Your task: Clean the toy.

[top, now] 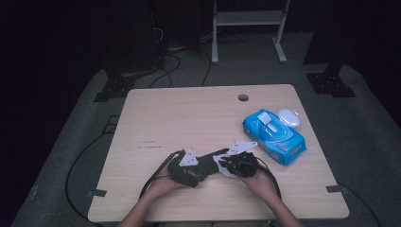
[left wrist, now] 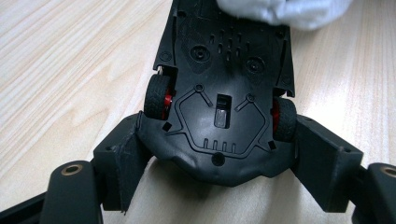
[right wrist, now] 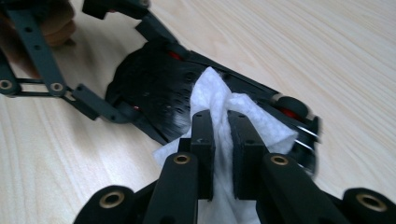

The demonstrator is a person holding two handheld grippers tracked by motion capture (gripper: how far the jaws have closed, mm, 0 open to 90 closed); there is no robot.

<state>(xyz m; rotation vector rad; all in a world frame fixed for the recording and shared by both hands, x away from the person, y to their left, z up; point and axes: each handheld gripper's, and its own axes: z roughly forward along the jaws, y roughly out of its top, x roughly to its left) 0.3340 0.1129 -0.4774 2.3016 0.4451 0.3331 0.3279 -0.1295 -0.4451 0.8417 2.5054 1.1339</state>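
Right gripper view: wipe (right wrist: 243,119) pinched in right tool (right wrist: 220,122), seemingly touching toy car (right wrist: 154,84)

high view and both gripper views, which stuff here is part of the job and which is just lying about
In the job:
- black plastic toy car with red-hubbed wheels, underside up, clamped by the left tongs
- white crumpled wet wipe, pinched in the right tongs and pressed on the car

Lying about:
- blue soft pack of wipes, lid open
- light wooden table

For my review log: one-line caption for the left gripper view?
Left tongs clamp upturned toy car while white wipe touches its underside.
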